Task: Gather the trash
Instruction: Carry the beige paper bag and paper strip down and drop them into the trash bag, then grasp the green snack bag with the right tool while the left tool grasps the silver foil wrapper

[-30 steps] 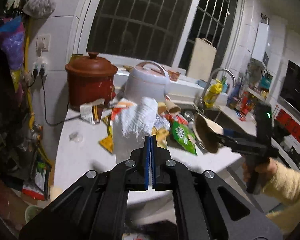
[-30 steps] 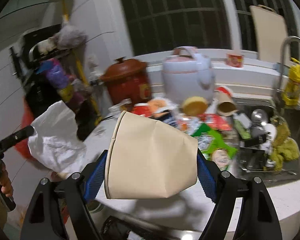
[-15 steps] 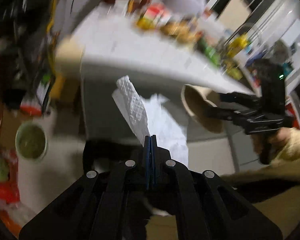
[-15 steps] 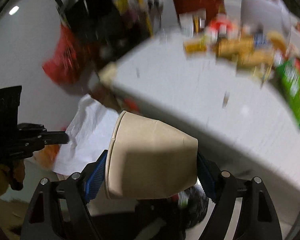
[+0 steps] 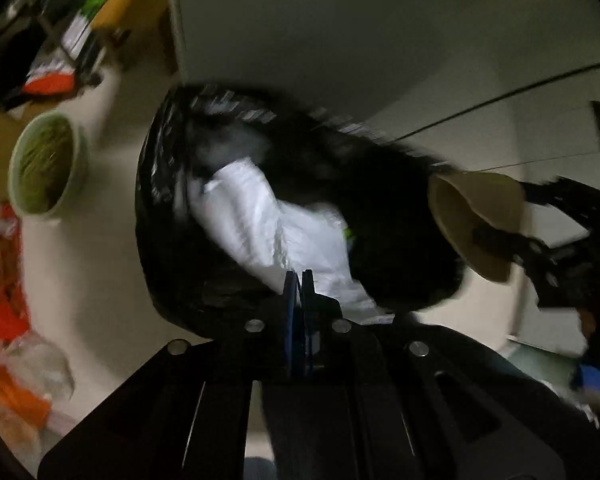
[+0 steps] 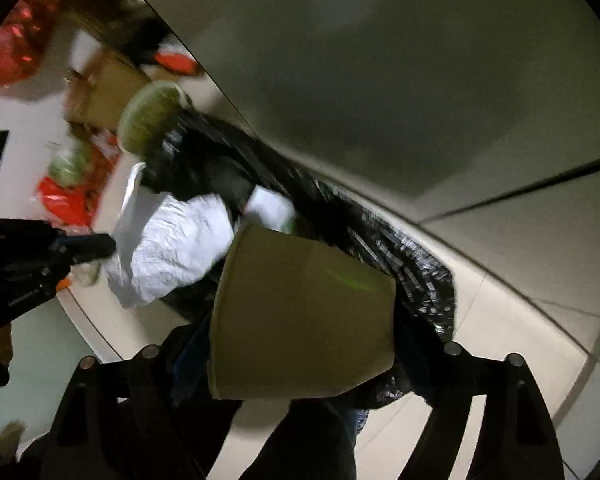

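Your left gripper (image 5: 298,280) pinches a white plastic bag (image 5: 276,224) that hangs into the open black trash bag (image 5: 172,248) on the floor. Your right gripper (image 6: 300,320) clamps 1 paper cup (image 6: 304,316) above the bag's rim. A green bowl (image 5: 46,164) sits beside it.

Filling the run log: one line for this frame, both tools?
left tool: shut on white paper towel | right tool: shut on paper cup | both over open black trash bag | nothing released yet
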The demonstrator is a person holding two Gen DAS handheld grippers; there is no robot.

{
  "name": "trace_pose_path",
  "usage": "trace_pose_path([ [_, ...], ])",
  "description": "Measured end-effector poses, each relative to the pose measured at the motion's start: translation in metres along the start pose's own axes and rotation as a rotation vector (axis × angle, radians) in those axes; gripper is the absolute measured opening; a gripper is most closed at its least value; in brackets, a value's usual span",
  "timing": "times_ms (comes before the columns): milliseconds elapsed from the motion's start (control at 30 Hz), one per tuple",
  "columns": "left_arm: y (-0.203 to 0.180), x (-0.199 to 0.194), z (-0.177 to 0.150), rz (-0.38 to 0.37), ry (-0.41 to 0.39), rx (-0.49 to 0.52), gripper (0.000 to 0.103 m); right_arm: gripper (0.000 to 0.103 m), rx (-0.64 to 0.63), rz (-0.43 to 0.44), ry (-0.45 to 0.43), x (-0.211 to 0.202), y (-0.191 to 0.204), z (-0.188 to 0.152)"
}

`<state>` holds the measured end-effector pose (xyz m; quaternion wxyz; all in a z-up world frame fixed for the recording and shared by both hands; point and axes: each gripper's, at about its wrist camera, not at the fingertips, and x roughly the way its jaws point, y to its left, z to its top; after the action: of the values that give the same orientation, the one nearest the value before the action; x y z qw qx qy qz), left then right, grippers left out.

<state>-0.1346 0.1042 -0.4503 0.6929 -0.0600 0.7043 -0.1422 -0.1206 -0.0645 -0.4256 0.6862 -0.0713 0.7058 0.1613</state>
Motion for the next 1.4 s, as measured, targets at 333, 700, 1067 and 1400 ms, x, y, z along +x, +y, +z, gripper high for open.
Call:
trace_pose_path([
  [333,0.006,-0.024,-0.001,0.093,-0.022,-0.031,0.079,0.093,0.009,-0.075,0.004,-0.010,-0.018,0.000],
  [700,-0.056,-0.159,0.003,0.066,-0.257,0.077,0.087,0.098,-0.011,0.087,-0.694,-0.351,-0.036,0.002],
  [1067,-0.094,-0.202,0.012,0.026,-0.361,0.047,0.087,0.097,0.175,-0.548,-0.778,-0.345,-0.141,0.097],
  [1400,-0.127,-0.283,0.045,-0.126,-0.568,0.077,0.087,0.027,0.217,-0.492,-0.817,-0.355,-0.164,0.104],
])
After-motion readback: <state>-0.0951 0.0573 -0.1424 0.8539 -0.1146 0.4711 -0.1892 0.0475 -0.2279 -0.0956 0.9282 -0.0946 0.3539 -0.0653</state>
